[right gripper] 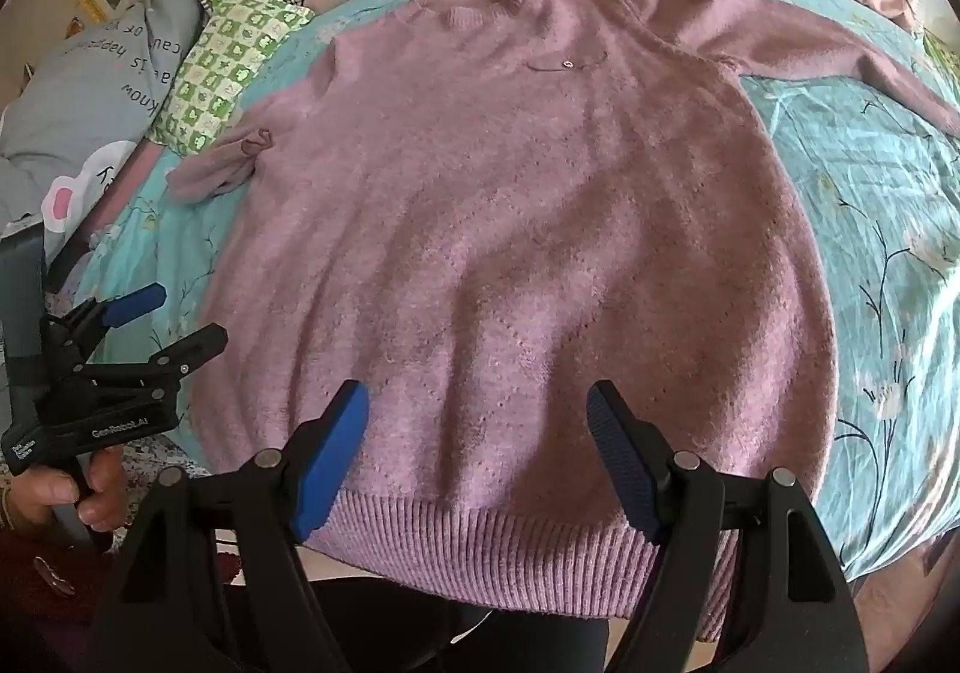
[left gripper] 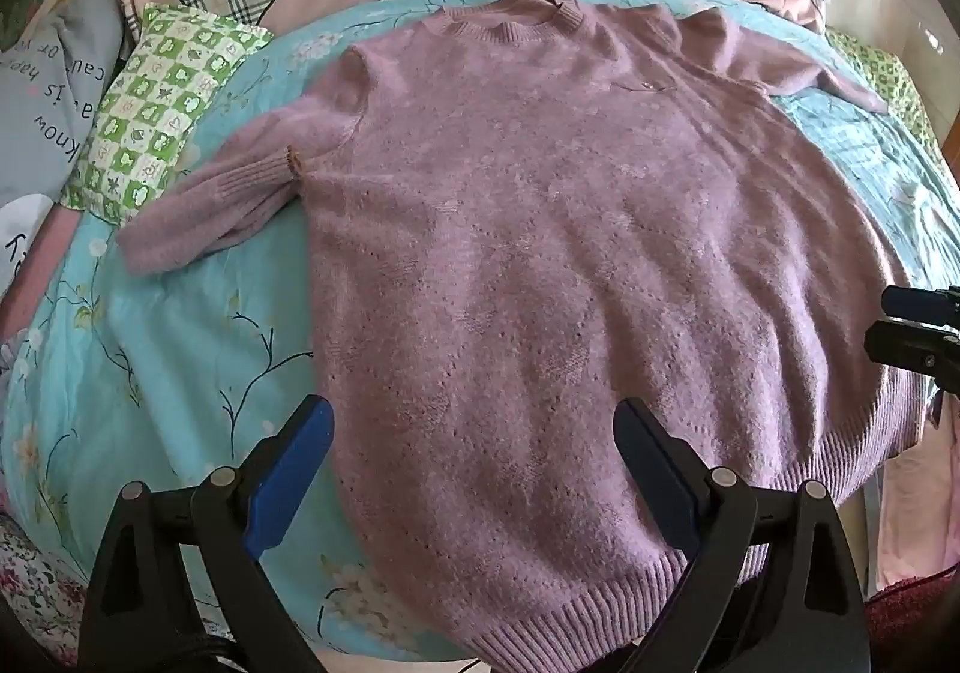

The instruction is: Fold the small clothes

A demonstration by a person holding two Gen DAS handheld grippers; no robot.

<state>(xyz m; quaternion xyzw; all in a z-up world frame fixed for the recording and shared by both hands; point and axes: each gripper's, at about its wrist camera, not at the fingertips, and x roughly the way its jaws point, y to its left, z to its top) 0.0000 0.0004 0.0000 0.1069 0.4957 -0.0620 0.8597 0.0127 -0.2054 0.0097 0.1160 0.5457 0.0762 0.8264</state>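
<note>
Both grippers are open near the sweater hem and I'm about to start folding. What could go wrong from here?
1. The sweater hem overhangs the near edge of the bed; a one-sided tug may slide it off.
2. The sleeve by the green checked pillow is bunched, with its cuff doubled back, so it may fold lumpy.
3. The left gripper and right gripper may pinch only the top knit layer.

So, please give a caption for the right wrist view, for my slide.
Open right tongs above the hem of a mauve sweater spread flat on the floral bedspread.
</note>
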